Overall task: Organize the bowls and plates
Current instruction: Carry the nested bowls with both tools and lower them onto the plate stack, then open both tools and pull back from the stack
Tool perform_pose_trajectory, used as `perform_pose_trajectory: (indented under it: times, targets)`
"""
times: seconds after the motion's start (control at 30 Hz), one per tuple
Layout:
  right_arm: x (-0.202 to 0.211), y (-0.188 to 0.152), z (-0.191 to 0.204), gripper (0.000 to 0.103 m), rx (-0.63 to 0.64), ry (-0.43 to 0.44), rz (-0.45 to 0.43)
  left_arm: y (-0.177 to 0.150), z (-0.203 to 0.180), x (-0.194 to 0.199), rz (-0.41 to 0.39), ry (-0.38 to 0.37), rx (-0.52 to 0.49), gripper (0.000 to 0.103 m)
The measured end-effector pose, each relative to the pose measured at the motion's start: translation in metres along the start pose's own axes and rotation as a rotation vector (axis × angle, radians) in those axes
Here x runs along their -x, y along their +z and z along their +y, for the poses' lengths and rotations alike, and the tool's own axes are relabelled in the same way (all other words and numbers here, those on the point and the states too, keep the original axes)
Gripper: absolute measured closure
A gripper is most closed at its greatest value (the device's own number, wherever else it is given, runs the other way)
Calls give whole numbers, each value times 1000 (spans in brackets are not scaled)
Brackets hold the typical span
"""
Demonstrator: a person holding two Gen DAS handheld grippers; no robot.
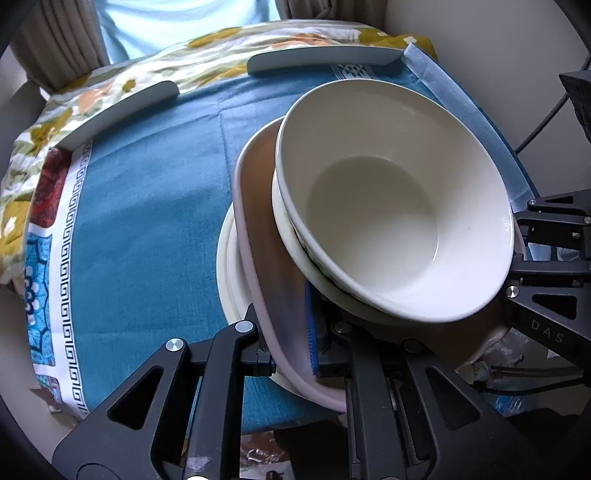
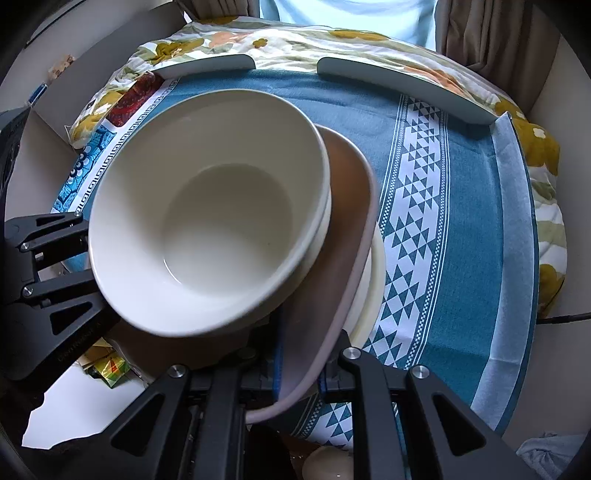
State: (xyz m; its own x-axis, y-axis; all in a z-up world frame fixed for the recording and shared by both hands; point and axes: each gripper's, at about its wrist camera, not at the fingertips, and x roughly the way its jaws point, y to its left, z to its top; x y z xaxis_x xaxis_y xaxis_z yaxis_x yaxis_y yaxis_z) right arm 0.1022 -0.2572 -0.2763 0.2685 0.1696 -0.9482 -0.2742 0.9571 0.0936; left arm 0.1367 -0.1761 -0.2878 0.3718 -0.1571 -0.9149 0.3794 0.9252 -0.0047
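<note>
Both grippers, left (image 1: 291,350) and right (image 2: 299,365), are clamped on the pink plate (image 1: 258,236) rim at six o'clock; stacked white bowls (image 1: 391,229) ride on it above the tablecloth (image 1: 147,206). Keep the plate level and both sides even, or the bowls could slide.

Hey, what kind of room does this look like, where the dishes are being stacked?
Probably a home dining spot. A blue patterned tablecloth over a flowered cloth covers the table, curtains hang behind it, and the white bowl sits stacked on a pink plate.
</note>
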Motion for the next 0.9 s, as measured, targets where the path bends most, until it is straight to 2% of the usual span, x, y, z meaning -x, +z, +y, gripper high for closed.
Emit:
perform_pose_trajectory:
  times: [0.13, 0.23, 0.33, 0.4, 0.73, 0.83, 0.9]
  targets:
    - [0, 1, -2, 90, -15, 11, 15, 2, -1, 0, 36, 21, -23, 89]
    - [5, 2, -3, 89, -38, 14, 25, 5, -1, 10, 23, 45, -44, 84]
    - [11, 2, -4, 89, -50, 12, 25, 6, -1, 15, 20, 87, -73, 73]
    - [14, 1, -4, 89, -55, 9, 20, 5, 2, 17, 23, 87, -73, 63]
    - [65, -19, -8, 88, -136, 9, -54, -9, -2, 59, -10, 69, -50, 62]
    - [85, -26, -5, 88, -149, 30, -95, -17, -2, 88, -55, 58, -3, 62]
    - [104, -30, -1, 88, -150, 32, -139, -20, -1, 114, -112, 51, 25, 62]
